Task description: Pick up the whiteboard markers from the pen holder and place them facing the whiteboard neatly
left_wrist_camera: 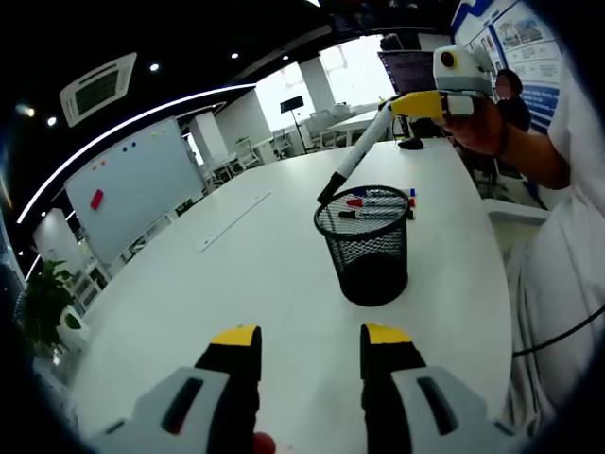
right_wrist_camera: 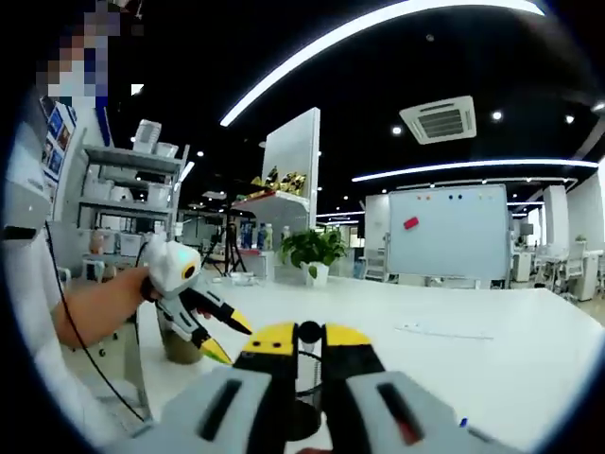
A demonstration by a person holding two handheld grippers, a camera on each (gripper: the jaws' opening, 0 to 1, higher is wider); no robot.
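A black mesh pen holder (left_wrist_camera: pixel 371 248) stands on the white table (left_wrist_camera: pixel 236 284). My right gripper (left_wrist_camera: pixel 405 104), held in a person's hand, is shut on a white marker (left_wrist_camera: pixel 357 153) that slants down, its black tip just over the holder's rim. Several markers (left_wrist_camera: pixel 380 200) with red, blue and black caps lie side by side on the table behind the holder. My left gripper (left_wrist_camera: pixel 310 340) is open and holds nothing, a short way in front of the holder. In the right gripper view my right gripper (right_wrist_camera: pixel 307 333) clamps the marker's round end (right_wrist_camera: pixel 307 330), and the left gripper (right_wrist_camera: pixel 230 339) is open at the left.
A whiteboard (left_wrist_camera: pixel 132 194) (right_wrist_camera: pixel 449 232) stands beyond the far side of the table. A potted plant (right_wrist_camera: pixel 317 248) and shelves (right_wrist_camera: pixel 132 189) stand further back. A person in white (left_wrist_camera: pixel 567 218) is at the table's right edge. A thin grey strip (left_wrist_camera: pixel 233 219) lies on the tabletop.
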